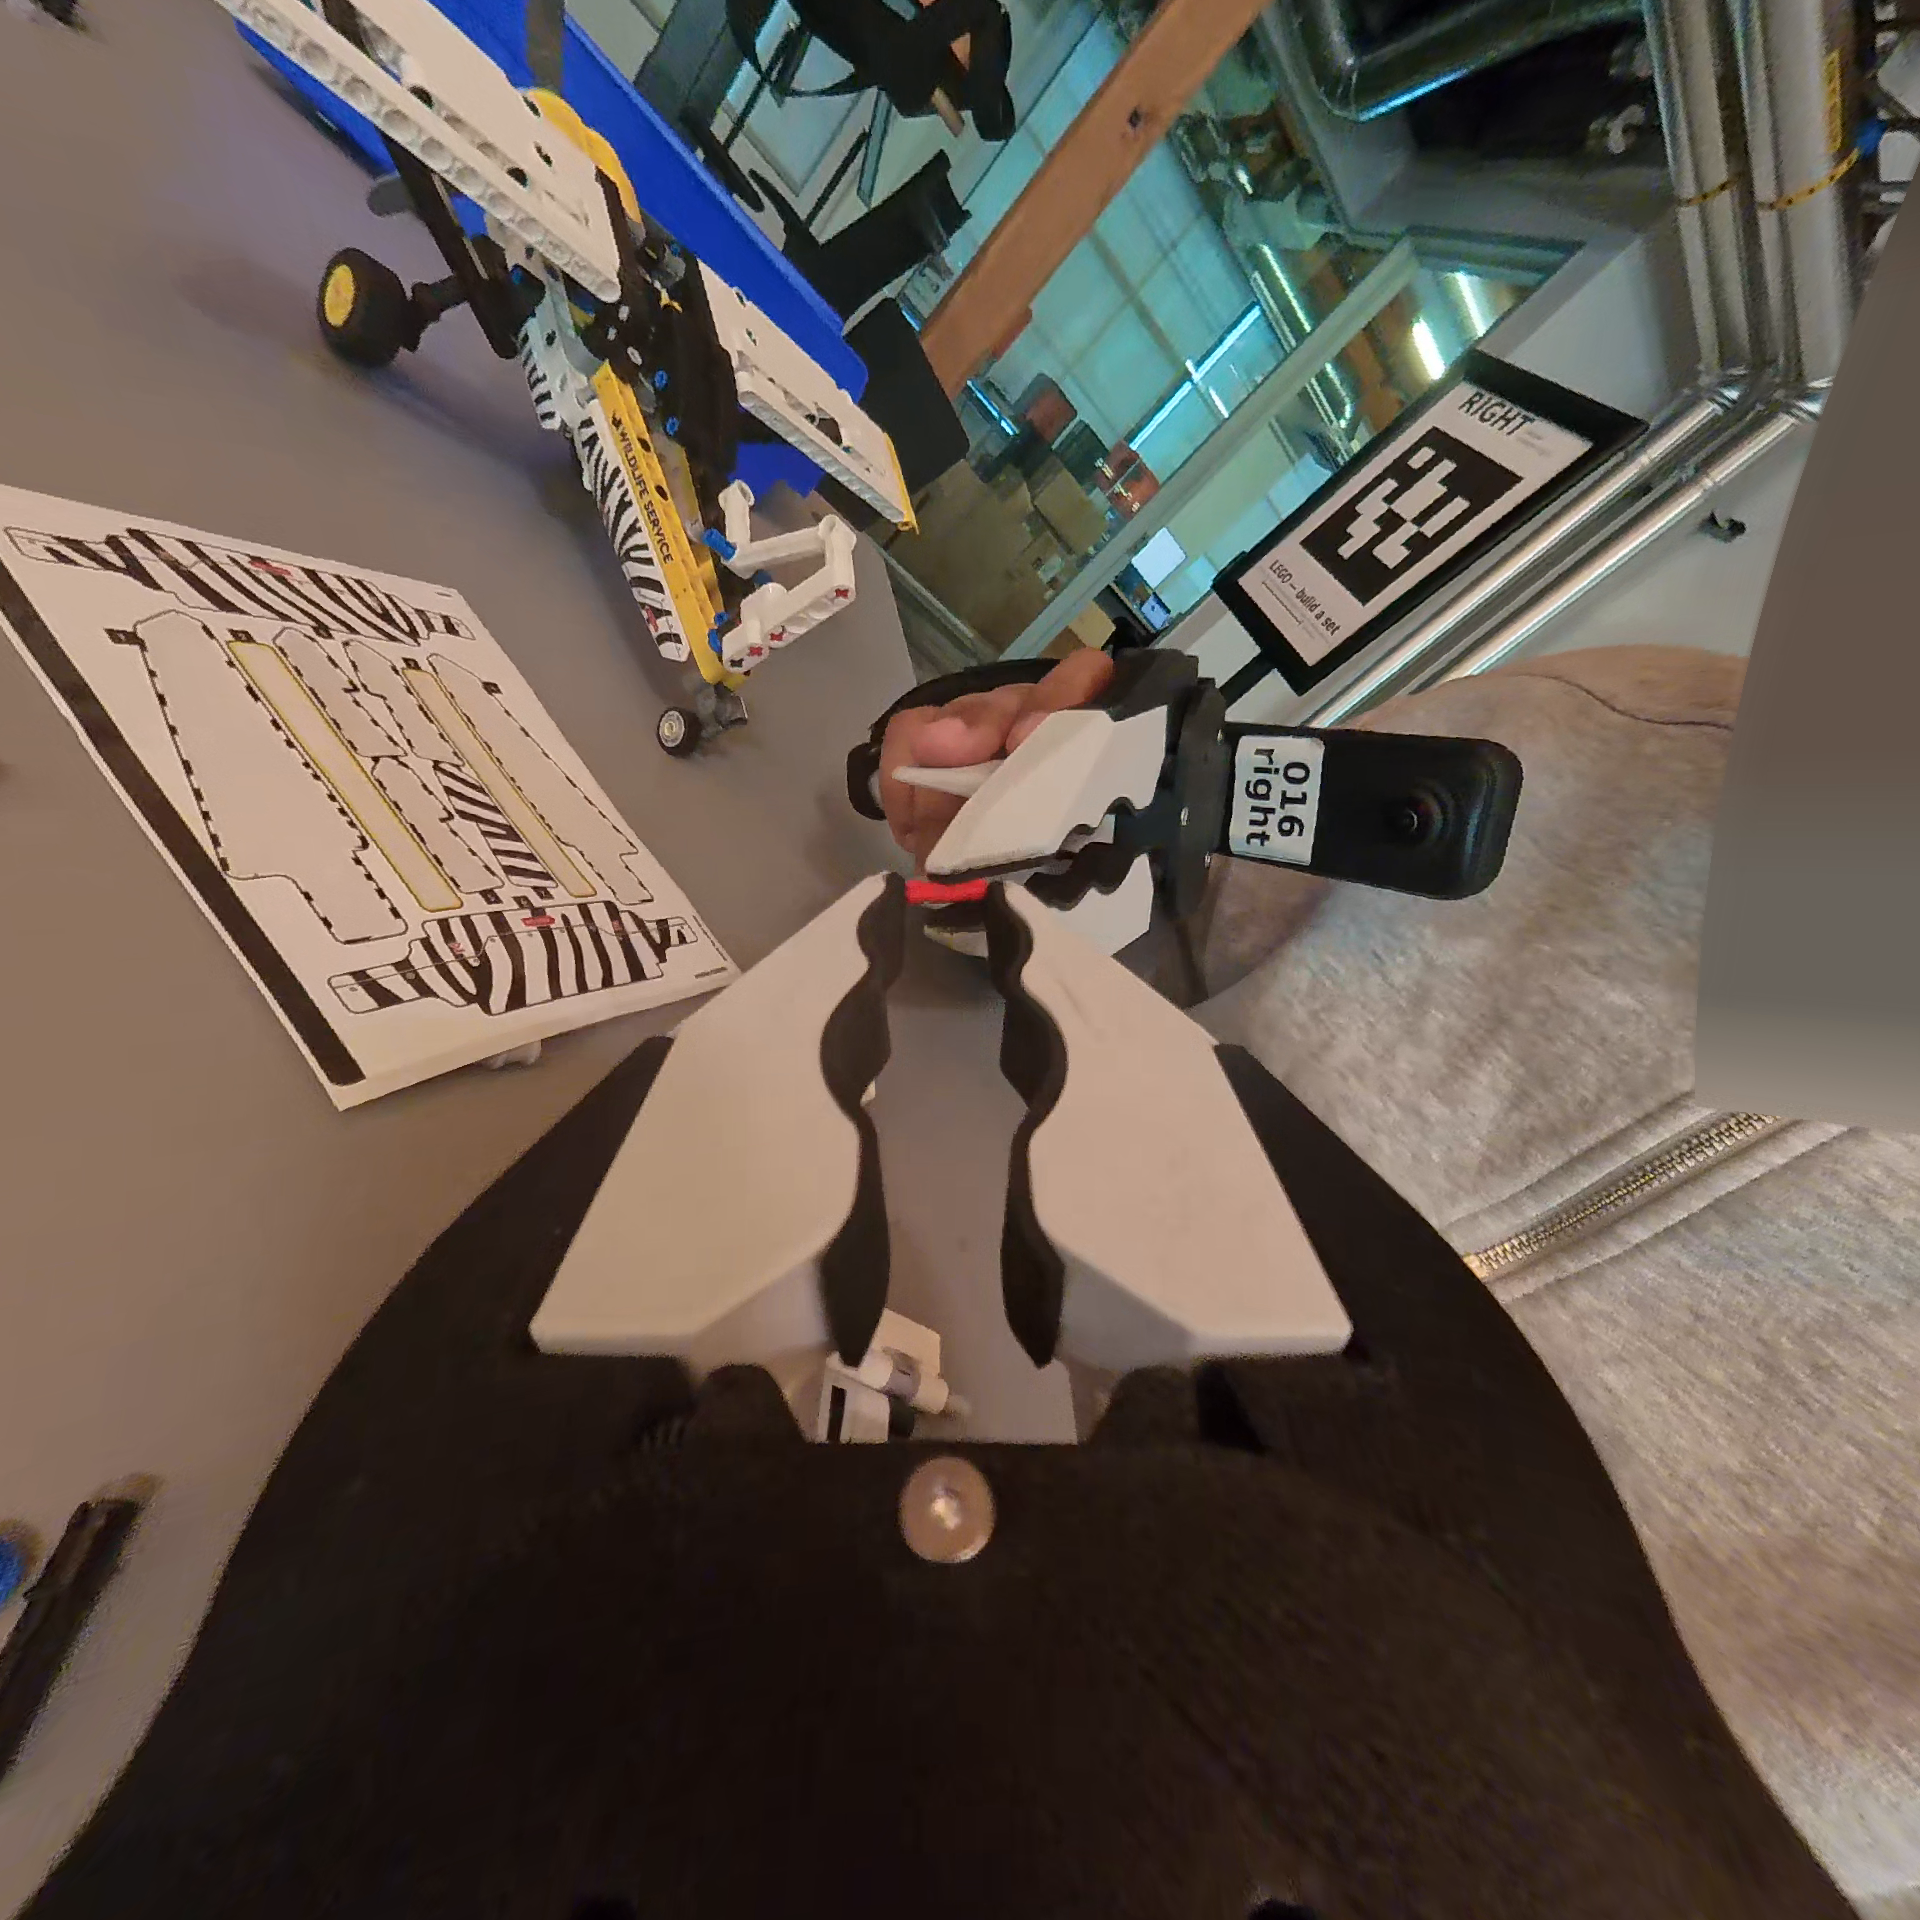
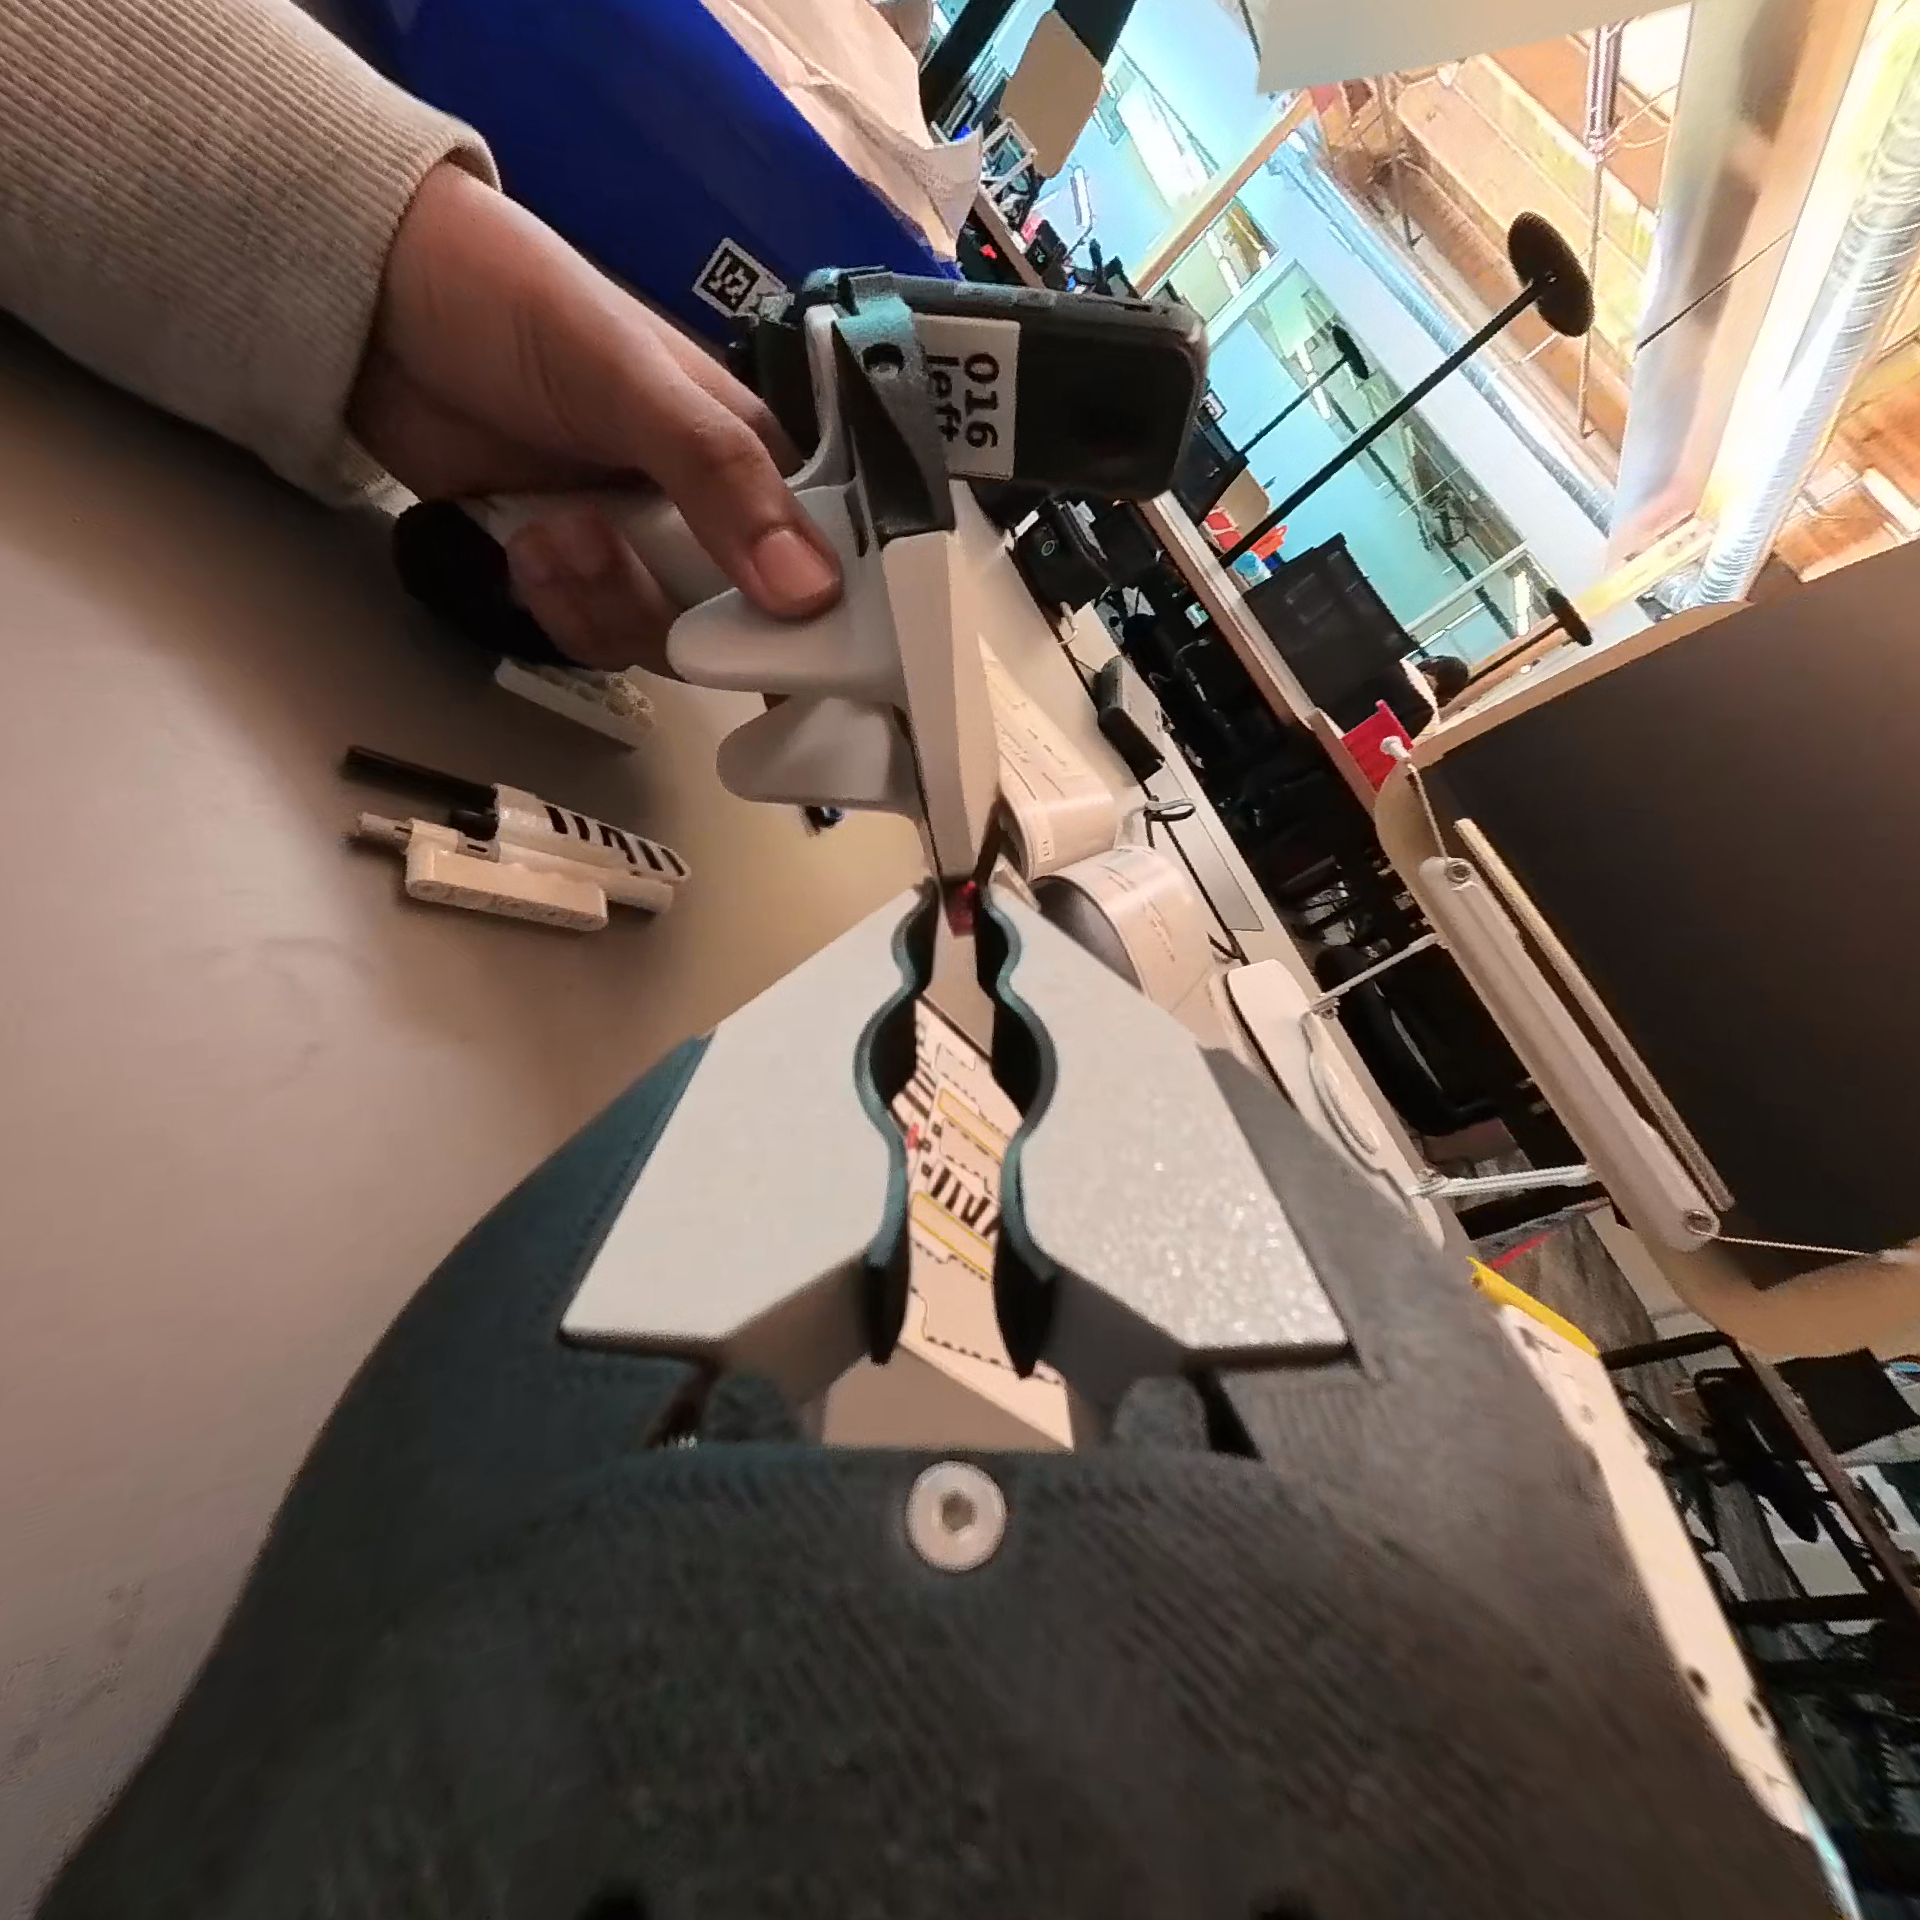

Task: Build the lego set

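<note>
Tongs meet tip to tip above the tabletop (image 1: 156, 312), and a small red pin (image 1: 943, 891) sits between them. The left tongs (image 1: 940, 894) are drawn narrow with the red pin at their very tips; the right tongs (image 2: 961, 906) come in from the opposite side, also narrow, their tips touching the same red piece. Which pair actually bears its weight I cannot tell; it looks like a hand-over or a re-grip, judged from how both tips crowd one tiny part. Holding it in the air between them probably serves to turn the pin to the right angle before it goes into the model.

A hand (image 2: 582, 416) with a beige sleeve wraps the left handle, thumb on the trigger, which fits a squeeze being kept on.

Beneath the right tongs lies the sticker sheet (image 1: 343, 790), flat on the tabletop with zebra-striped decals partly used. Beyond it stands the half-built plane (image 1: 623, 416), white, yellow and black with a yellow-hubbed wheel, resting close to a blue box (image 1: 748, 260). In the right wrist view, a small white sub-assembly with stripes (image 2: 520, 852) waits on the tabletop near the hand, with a black rod beside it, apparently staged for later steps.
</note>
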A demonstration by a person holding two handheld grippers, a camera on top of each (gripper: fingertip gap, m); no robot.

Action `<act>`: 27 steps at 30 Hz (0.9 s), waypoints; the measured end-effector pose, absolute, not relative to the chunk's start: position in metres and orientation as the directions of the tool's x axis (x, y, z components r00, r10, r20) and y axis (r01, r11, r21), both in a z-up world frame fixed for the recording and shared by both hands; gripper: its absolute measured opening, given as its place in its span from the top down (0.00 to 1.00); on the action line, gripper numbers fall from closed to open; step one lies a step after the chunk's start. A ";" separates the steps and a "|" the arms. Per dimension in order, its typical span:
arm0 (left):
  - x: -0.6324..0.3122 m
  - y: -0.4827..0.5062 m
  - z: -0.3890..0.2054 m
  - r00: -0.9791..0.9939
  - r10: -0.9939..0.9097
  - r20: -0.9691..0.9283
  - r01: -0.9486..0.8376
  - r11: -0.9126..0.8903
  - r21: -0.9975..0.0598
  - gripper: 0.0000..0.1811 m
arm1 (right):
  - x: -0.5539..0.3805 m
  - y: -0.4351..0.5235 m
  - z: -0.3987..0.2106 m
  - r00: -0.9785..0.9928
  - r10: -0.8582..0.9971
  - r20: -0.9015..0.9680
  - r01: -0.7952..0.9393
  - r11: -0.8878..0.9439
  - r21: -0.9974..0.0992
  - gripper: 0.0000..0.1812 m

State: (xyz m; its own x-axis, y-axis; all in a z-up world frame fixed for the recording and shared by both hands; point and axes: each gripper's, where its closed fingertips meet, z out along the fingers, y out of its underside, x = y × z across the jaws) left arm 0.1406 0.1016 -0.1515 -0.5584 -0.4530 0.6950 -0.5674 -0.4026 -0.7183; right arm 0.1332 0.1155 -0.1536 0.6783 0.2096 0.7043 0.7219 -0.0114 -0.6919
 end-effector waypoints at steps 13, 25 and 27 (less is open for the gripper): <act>0.135 0.098 -0.120 -0.624 -0.187 0.759 -0.569 -0.558 -0.605 0.86 | 0.128 0.102 -0.115 0.878 0.319 0.358 0.322 0.162 -0.933 0.98; 0.121 0.082 -0.106 -0.654 0.010 0.756 -0.641 -0.537 -0.548 0.98 | 0.117 0.093 -0.107 0.851 0.365 0.377 0.300 0.250 -0.921 0.99; 0.122 0.082 -0.107 -0.650 0.012 0.760 -0.644 -0.539 -0.543 0.98 | 0.117 0.093 -0.108 0.851 0.361 0.381 0.306 0.247 -0.919 0.99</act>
